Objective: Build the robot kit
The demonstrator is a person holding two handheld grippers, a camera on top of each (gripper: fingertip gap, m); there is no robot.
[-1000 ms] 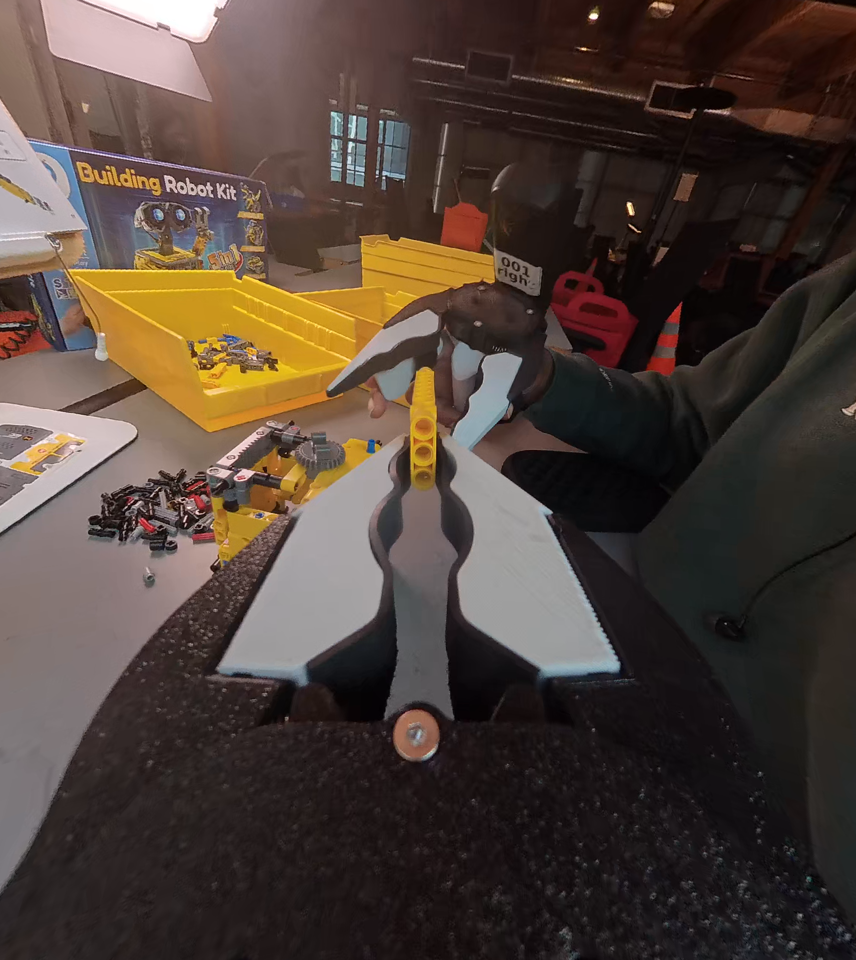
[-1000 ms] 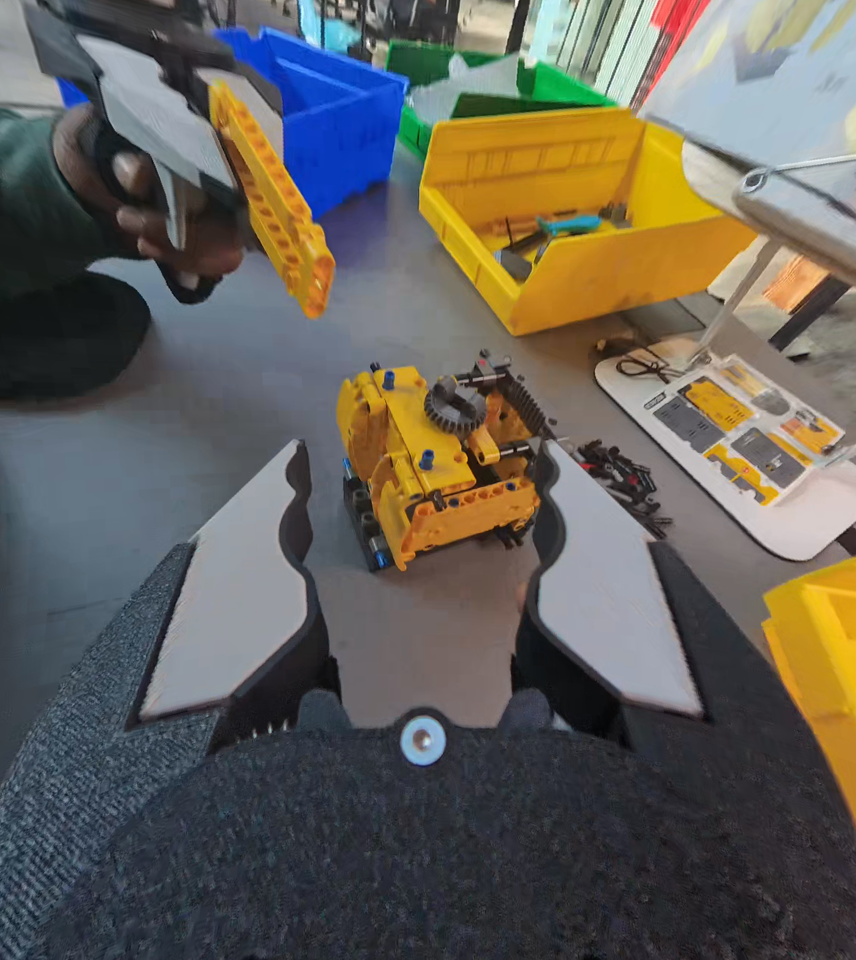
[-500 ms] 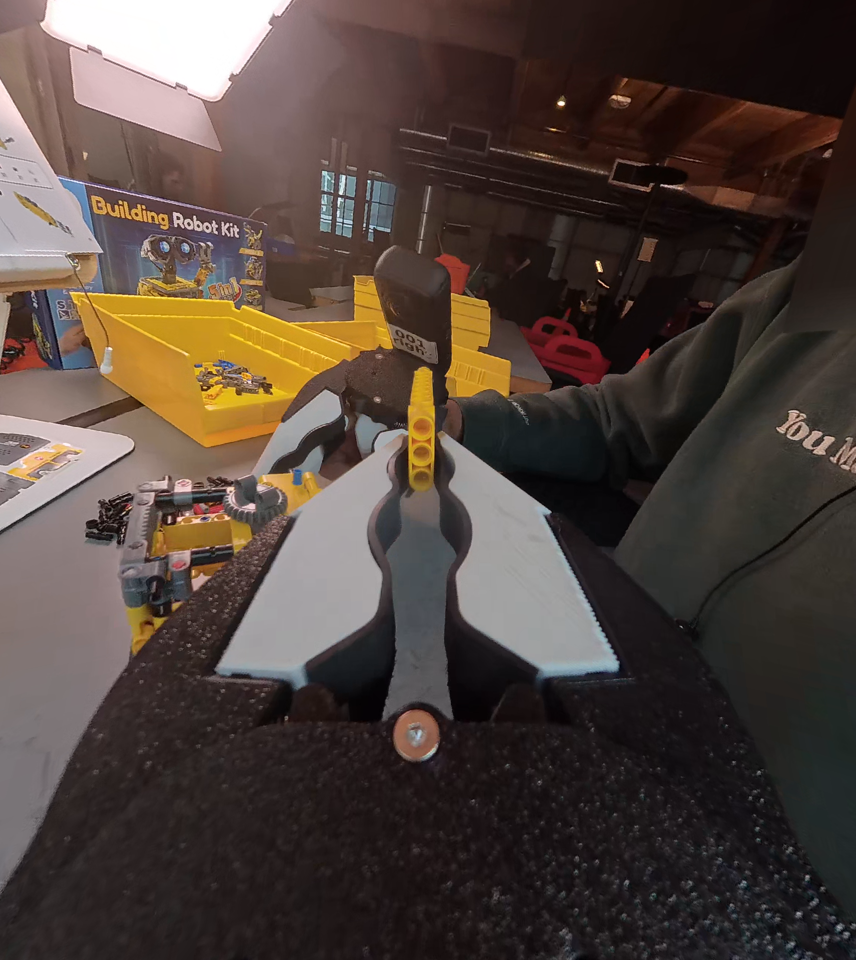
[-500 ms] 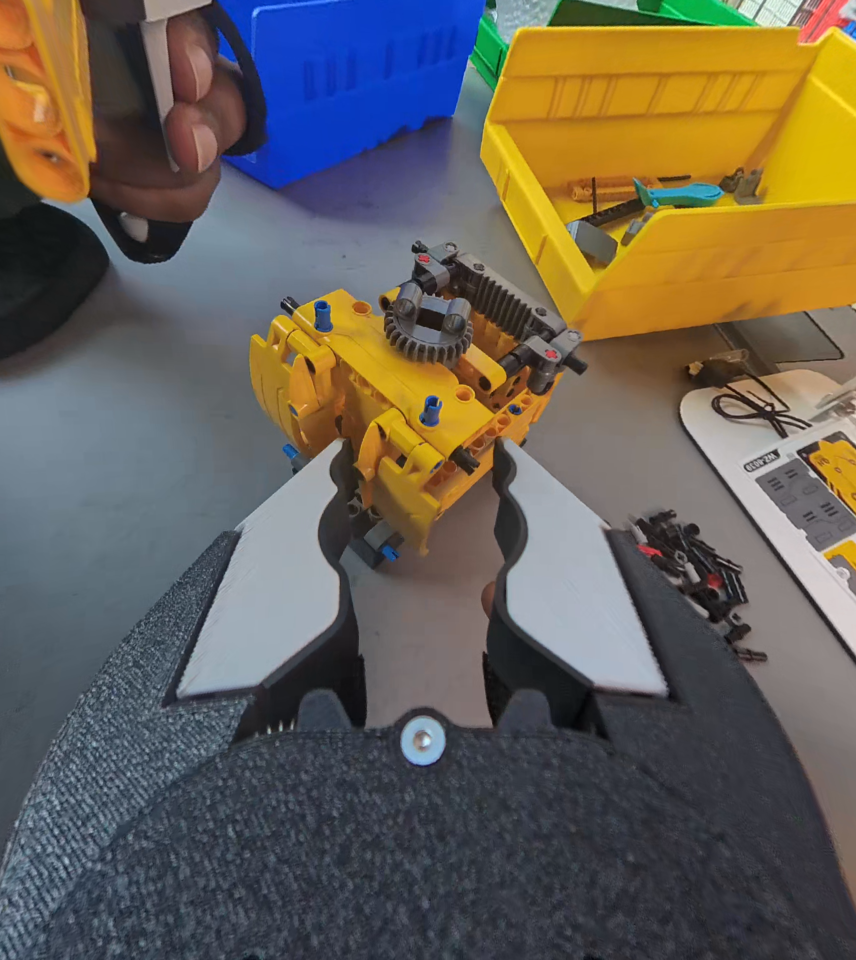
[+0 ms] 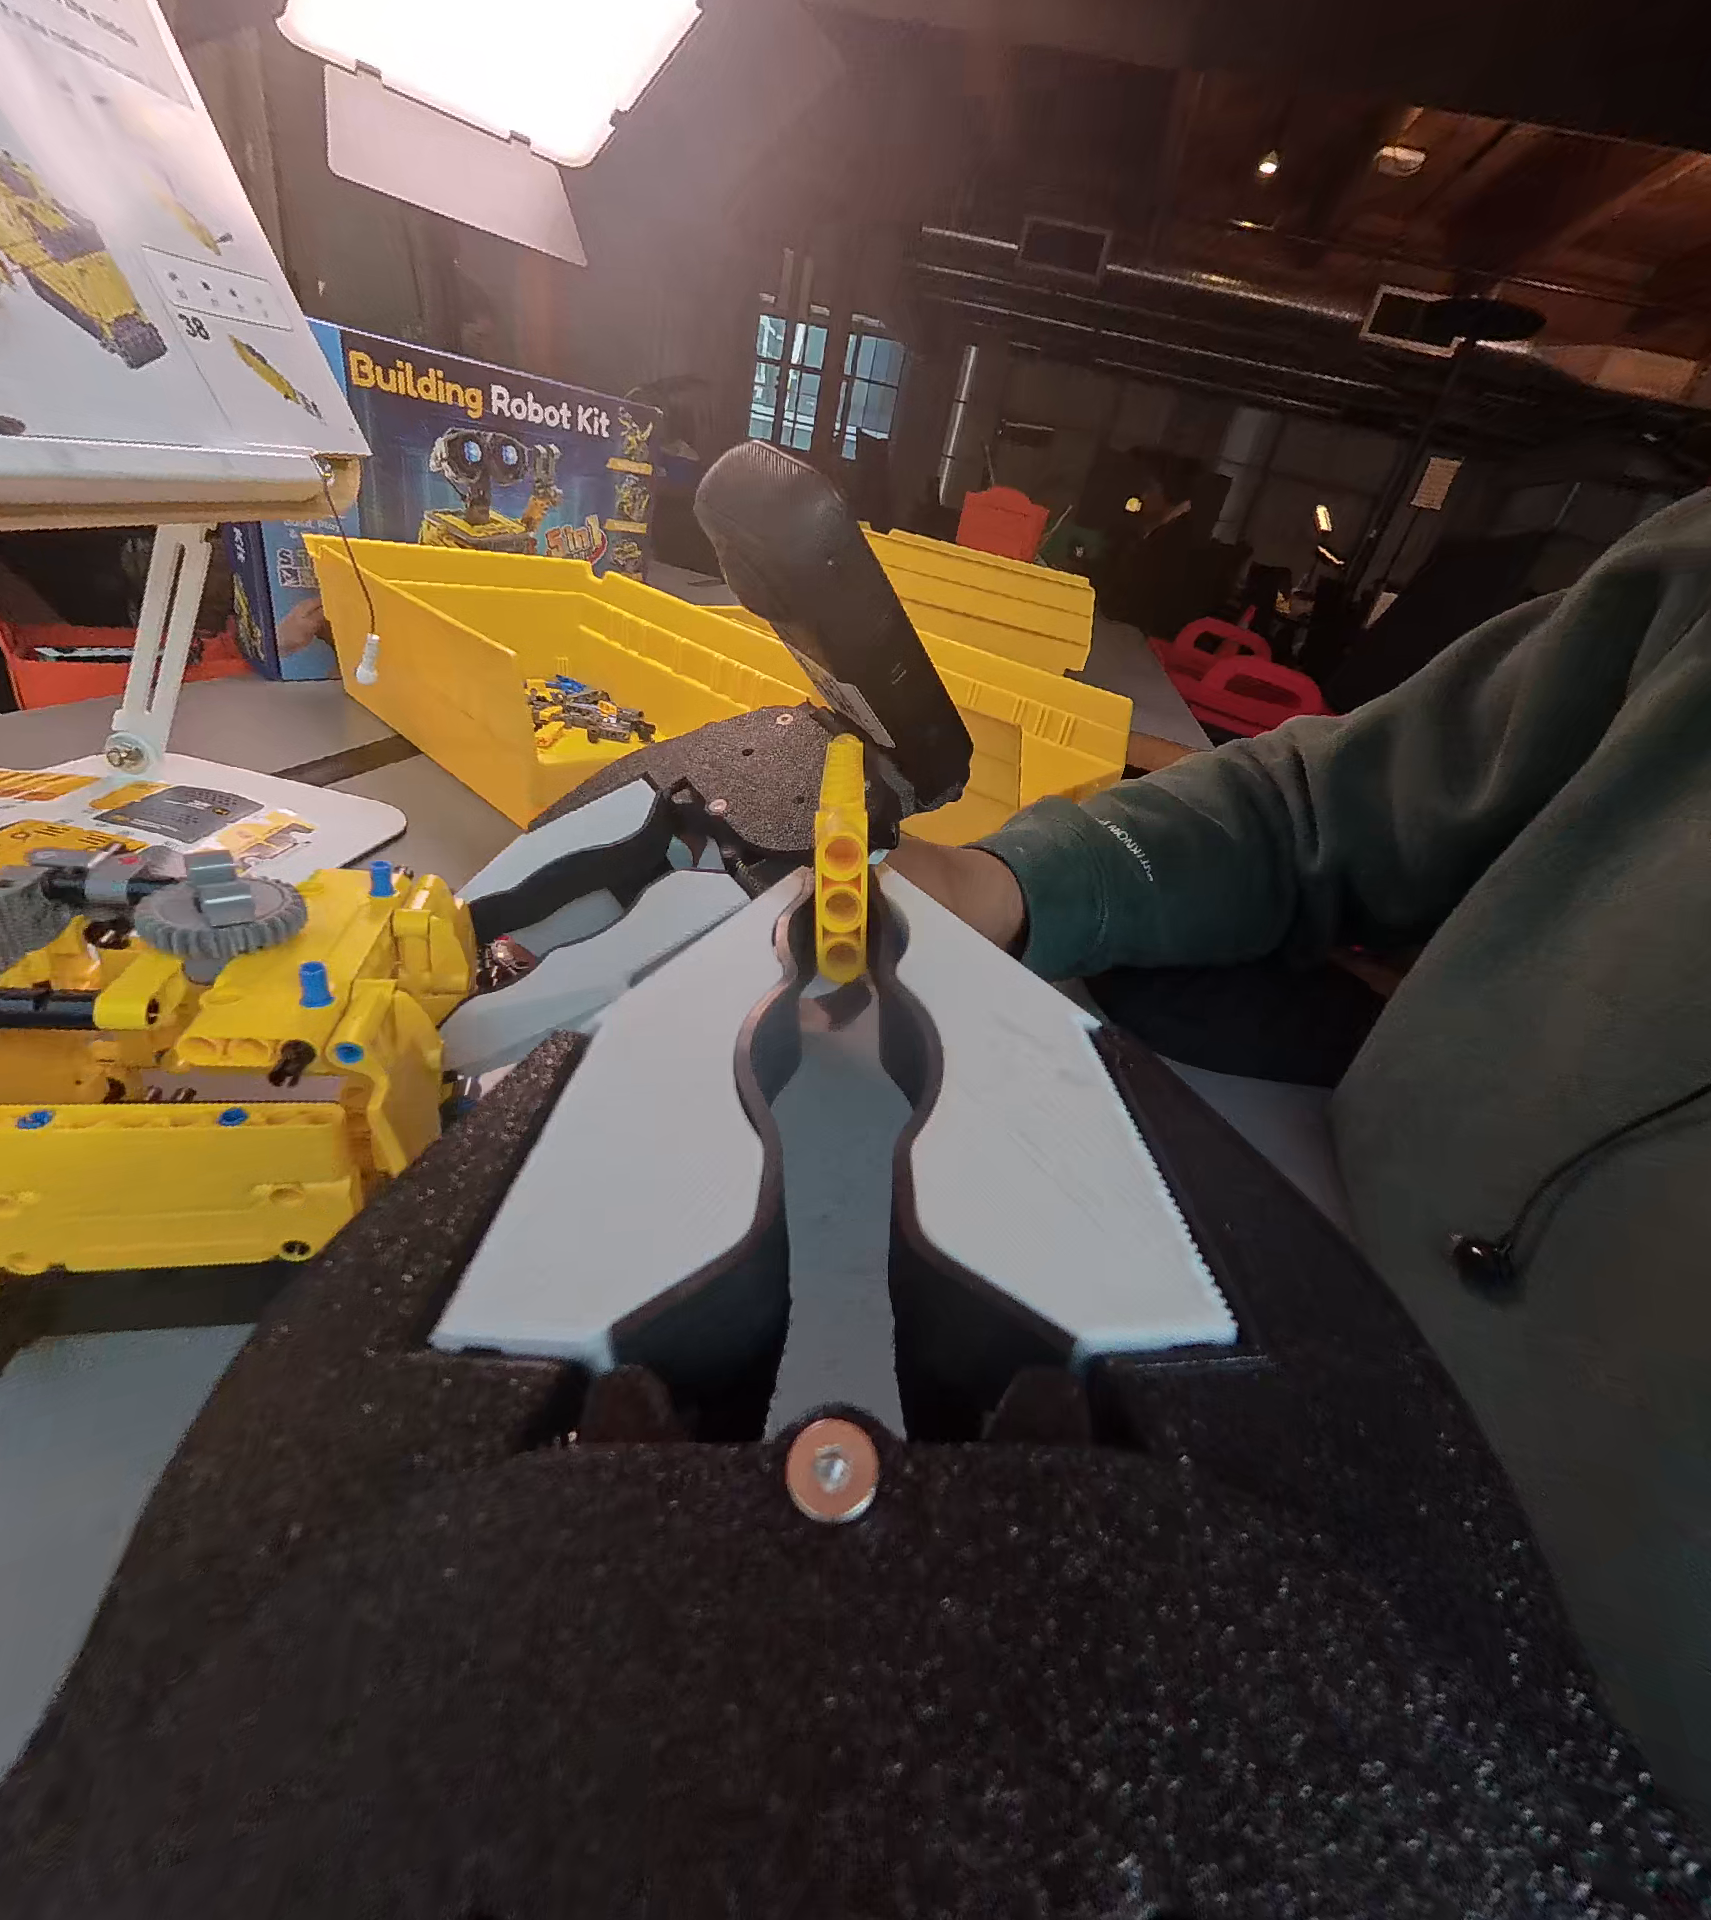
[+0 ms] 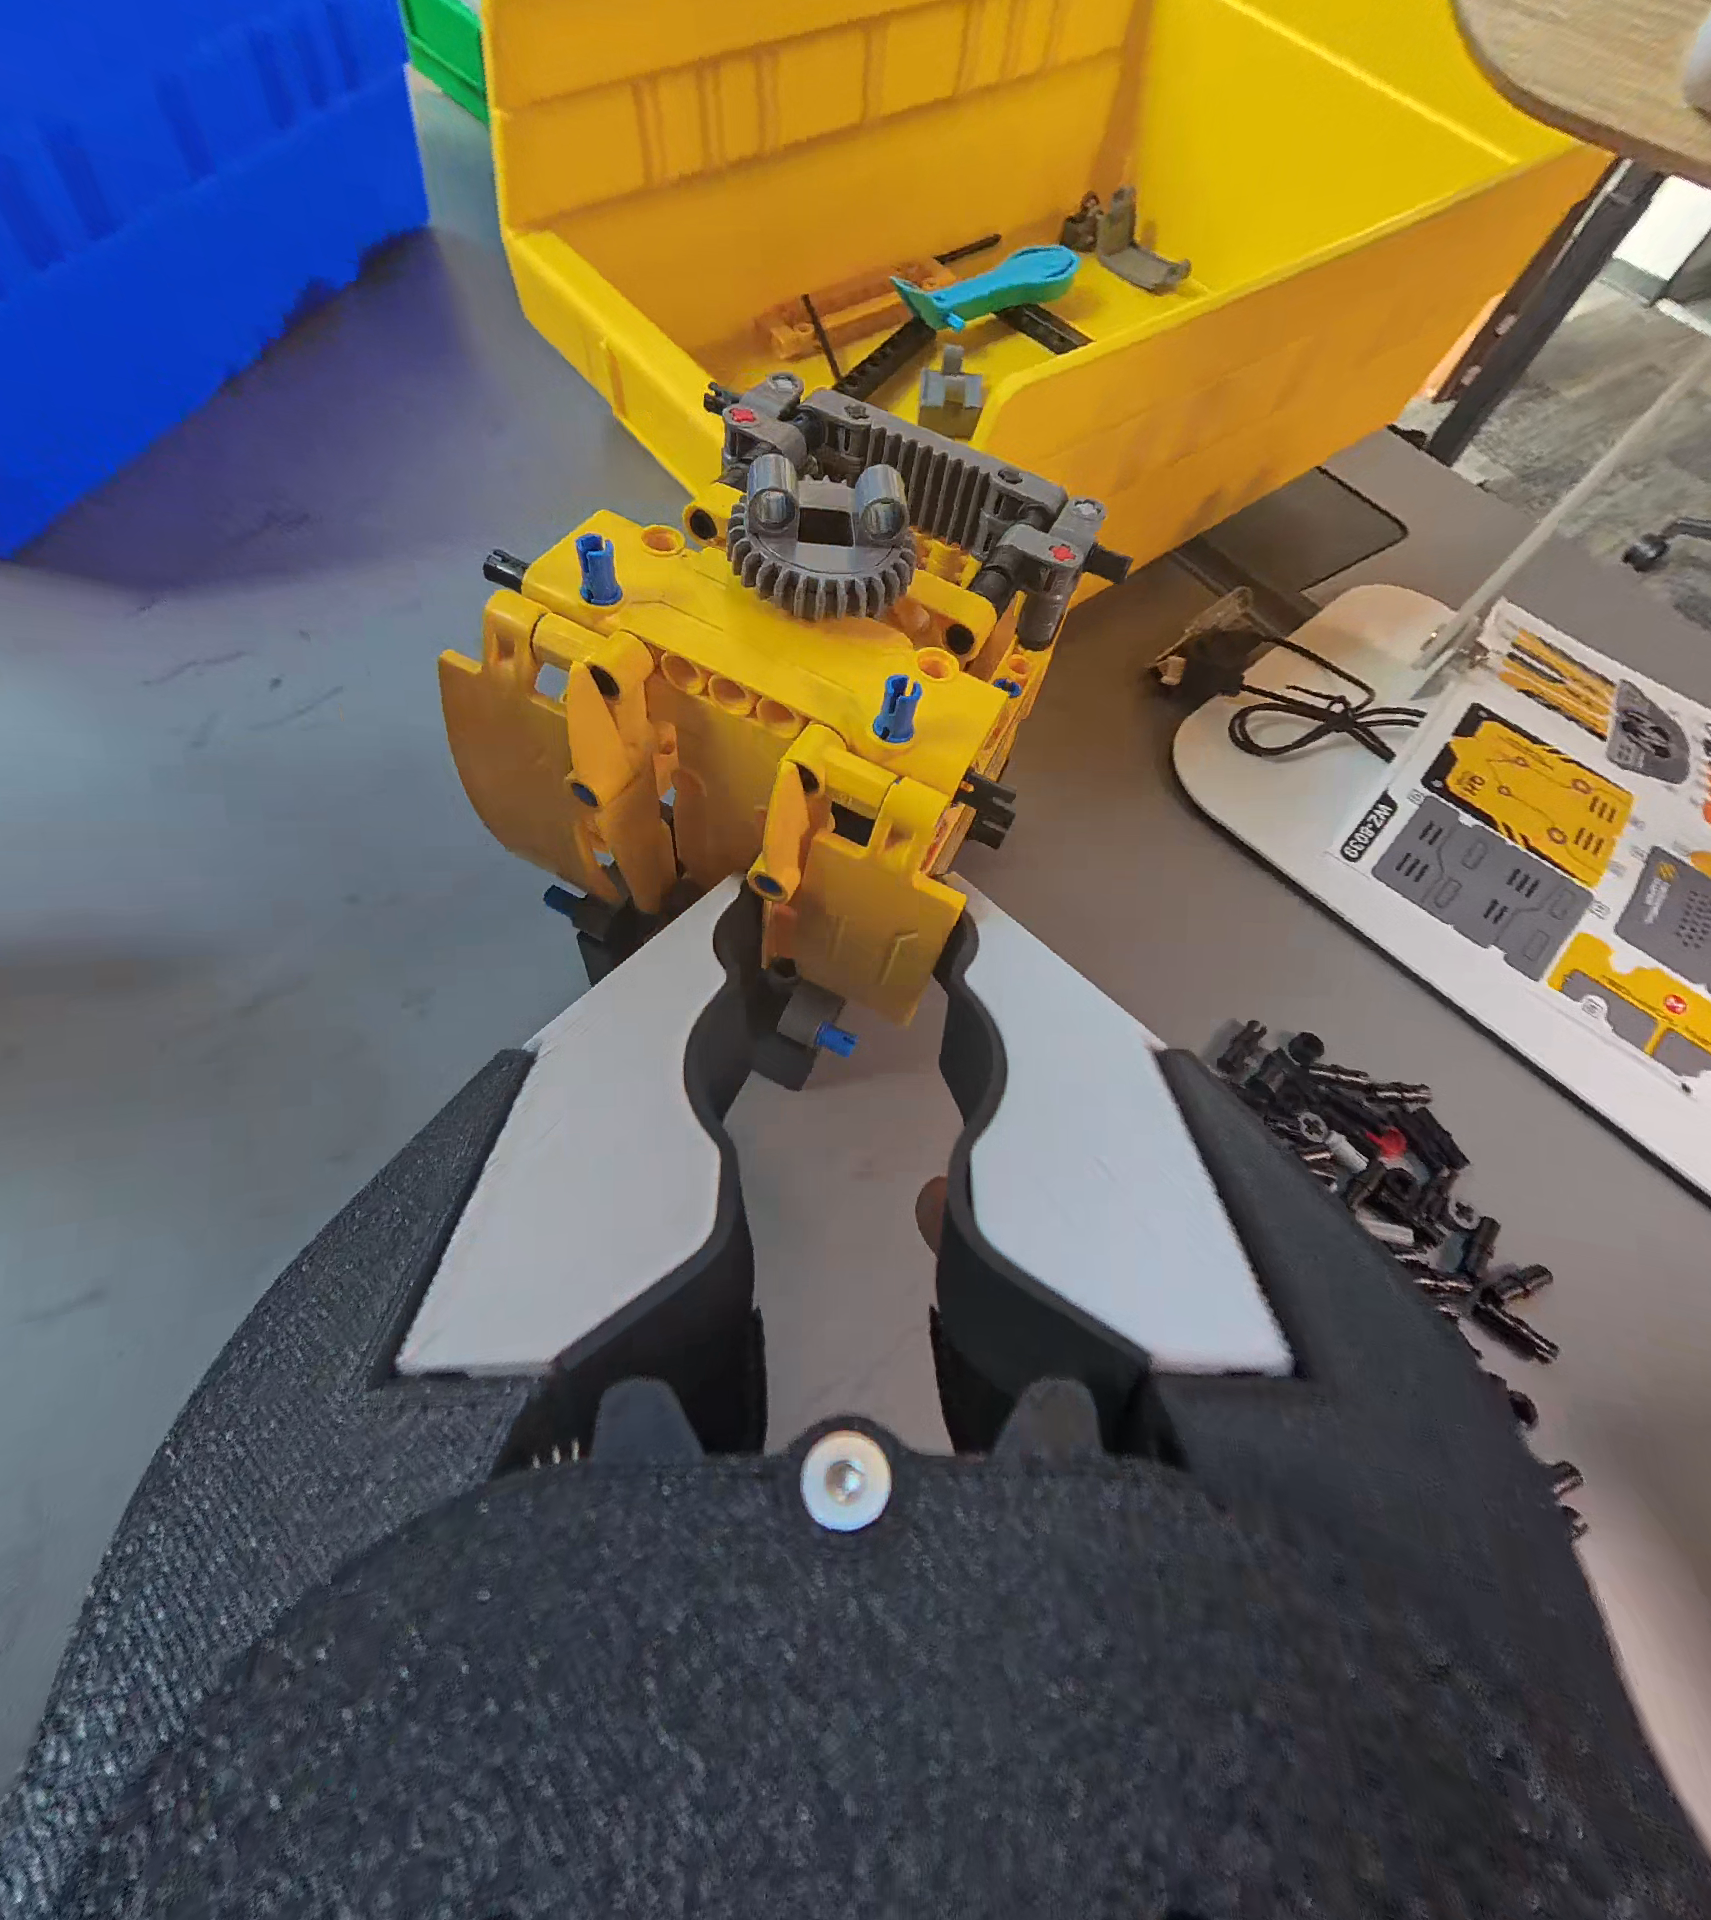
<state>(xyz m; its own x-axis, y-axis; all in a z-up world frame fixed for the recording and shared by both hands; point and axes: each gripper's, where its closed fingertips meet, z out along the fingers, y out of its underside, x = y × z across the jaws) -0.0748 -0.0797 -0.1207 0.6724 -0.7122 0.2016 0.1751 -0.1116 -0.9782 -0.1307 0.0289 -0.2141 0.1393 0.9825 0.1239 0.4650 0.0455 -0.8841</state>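
My left gripper (image 5: 843, 940) is shut on a long yellow beam with holes (image 5: 842, 883), which stands upright between its tips. A yellow brick model (image 5: 176, 1049) with a grey gear on top sits on the grey table just left of it. In the right wrist view my right gripper (image 6: 843, 914) is shut on a yellow panel at the near end of that model (image 6: 757, 717), one fingertip on each side. The right gripper also shows in the left wrist view (image 5: 560, 935), touching the model's end. The beam is out of the right wrist view.
A yellow bin (image 6: 830, 156) with loose parts stands behind the model, a blue bin (image 6: 103, 260) to its left. Black pins (image 6: 1370, 1164) and a sticker sheet (image 6: 1609, 862) lie at right. An instruction booklet on a stand (image 5: 51, 260), a kit box (image 5: 498, 468) and a person's green sleeve (image 5: 1350, 810) show. Some 15 centimeters of space lies between my two pairs of fingers.
My right gripper has come down to the model and narrowed from wide open onto its near panel. My left gripper, still holding the beam, has moved closer to the model.
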